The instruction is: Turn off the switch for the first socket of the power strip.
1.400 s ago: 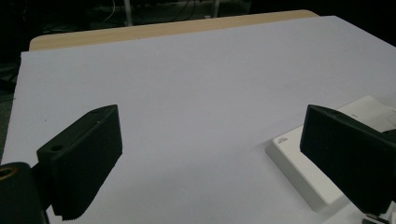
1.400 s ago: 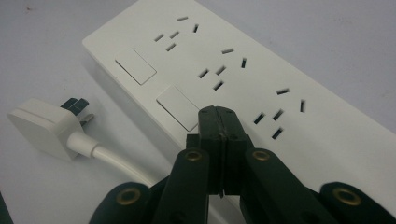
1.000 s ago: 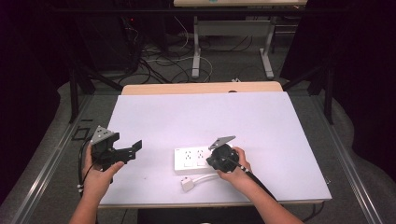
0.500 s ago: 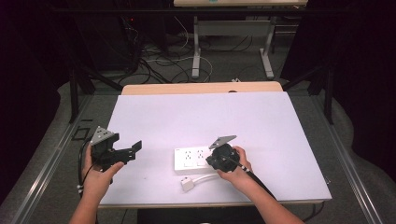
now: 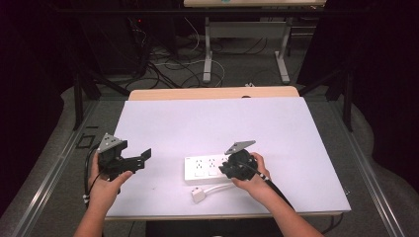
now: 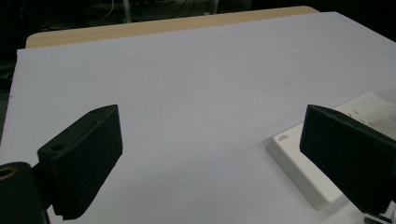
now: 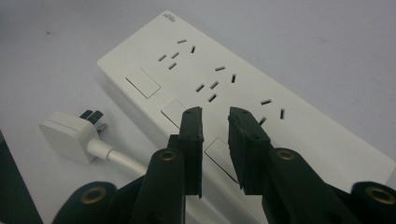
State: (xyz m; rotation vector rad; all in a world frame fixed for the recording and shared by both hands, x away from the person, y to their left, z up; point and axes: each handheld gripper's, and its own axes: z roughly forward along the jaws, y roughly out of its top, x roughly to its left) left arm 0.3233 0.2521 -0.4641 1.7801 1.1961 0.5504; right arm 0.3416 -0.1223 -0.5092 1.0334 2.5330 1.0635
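A white power strip (image 5: 205, 168) with three socket groups lies flat near the table's front edge. Its white plug (image 5: 198, 195) rests loose on the table just in front of it, on a short white cable. My right gripper (image 5: 231, 168) hovers over the strip's right part. In the right gripper view its jaws (image 7: 215, 116) are almost shut, a thin gap between them and nothing in it, pointing at the strip (image 7: 187, 74) near its switch buttons; the plug (image 7: 65, 135) lies to the left. My left gripper (image 5: 141, 159) stands wide open and empty (image 6: 210, 140), left of the strip (image 6: 299, 158).
The white table sheet (image 5: 212, 123) stretches bare to a wooden back edge (image 5: 212, 94). Beyond it, loose cables and desk legs (image 5: 207, 54) stand on a dark floor. Metal rails run along both sides of the table.
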